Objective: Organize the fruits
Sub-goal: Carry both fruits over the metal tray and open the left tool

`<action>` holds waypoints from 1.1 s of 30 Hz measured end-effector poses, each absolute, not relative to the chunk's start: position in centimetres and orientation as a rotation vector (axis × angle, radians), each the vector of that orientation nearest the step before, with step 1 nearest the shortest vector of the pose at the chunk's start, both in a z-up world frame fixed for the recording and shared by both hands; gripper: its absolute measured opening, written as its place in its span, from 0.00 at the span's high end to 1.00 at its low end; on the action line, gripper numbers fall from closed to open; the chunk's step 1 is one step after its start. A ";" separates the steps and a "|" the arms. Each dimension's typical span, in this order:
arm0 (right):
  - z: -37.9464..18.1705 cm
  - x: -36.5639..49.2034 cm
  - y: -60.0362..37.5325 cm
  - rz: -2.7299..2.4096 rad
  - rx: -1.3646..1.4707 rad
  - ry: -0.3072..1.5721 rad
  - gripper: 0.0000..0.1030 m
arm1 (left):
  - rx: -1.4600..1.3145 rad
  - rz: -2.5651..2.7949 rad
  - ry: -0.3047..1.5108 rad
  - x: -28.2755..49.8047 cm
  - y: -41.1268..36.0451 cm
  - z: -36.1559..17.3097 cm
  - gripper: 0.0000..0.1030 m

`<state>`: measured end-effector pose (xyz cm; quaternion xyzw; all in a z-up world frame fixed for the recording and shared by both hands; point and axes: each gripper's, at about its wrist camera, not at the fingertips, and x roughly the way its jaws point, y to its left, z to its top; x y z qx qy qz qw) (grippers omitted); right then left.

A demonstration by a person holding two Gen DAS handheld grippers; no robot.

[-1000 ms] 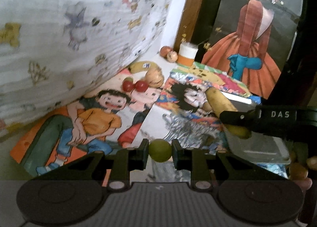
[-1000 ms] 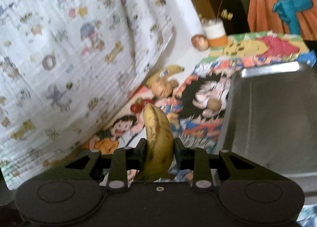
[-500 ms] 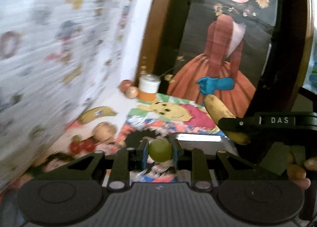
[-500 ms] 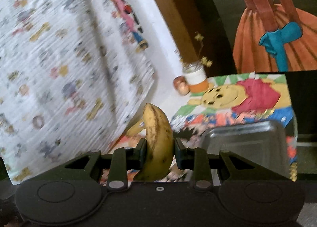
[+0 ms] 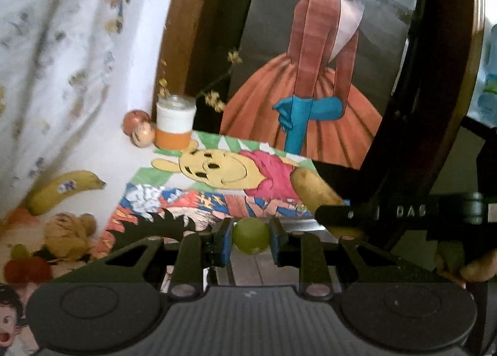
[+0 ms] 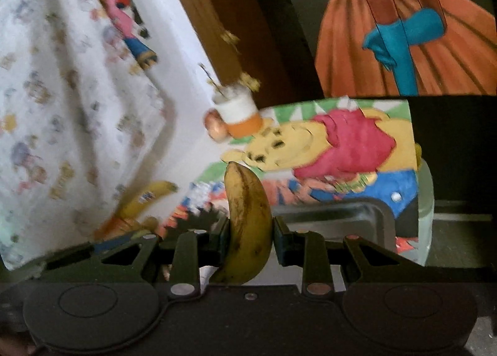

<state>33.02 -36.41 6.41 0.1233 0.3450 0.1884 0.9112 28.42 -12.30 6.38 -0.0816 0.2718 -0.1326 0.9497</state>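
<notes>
Change since earlier frame: both tongs had swung away from the boy-and-girl drawing toward the bear drawing and the framed painting; each grip was unchanged.
Left tongs [image 5: 251, 236]: clamped on a green grape [image 5: 251, 235], held between the blue pads.
Right tongs [image 6: 250, 232]: clamped on a spotted banana [image 6: 248, 225], which stood nearly upright between the pads, tip rising above them; in the left view the same tongs [image 5: 334, 221] showed side-on, to the right of the left tongs, with the banana [image 5: 313, 190] poking up-left out of them.
Metal tray [image 6: 338, 213]: just beyond the right tongs, slightly to their right, lying on the drawings.
Second banana [image 5: 63, 188]: stickered, on the desk [image 5: 124, 163] far left of the left tongs.
Other fruit: a pale-brown lumpy piece [image 5: 66, 233] and red fruit [image 5: 26, 269] left of the left tongs, blurred; kind uncertain.
Jar [image 5: 174, 124]: white over orange, holding dried sprigs, well beyond the left tongs, to their left.
Round brown items [image 5: 139, 129]: two, touching the jar's left side.
Bear drawing [image 5: 223, 169]: flat on the desk, straight ahead of both tongs.
Painting [image 5: 313, 83]: red-gowned figure with blue gloves, upright behind the desk.
Patterned cloth [image 6: 62, 101]: hanging at far left.
</notes>
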 end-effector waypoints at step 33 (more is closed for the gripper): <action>1.1 36.0 -36.9 0.313 0.092 0.776 0.69 | 0.030 -0.298 0.717 32.3 -17.1 -0.8 0.73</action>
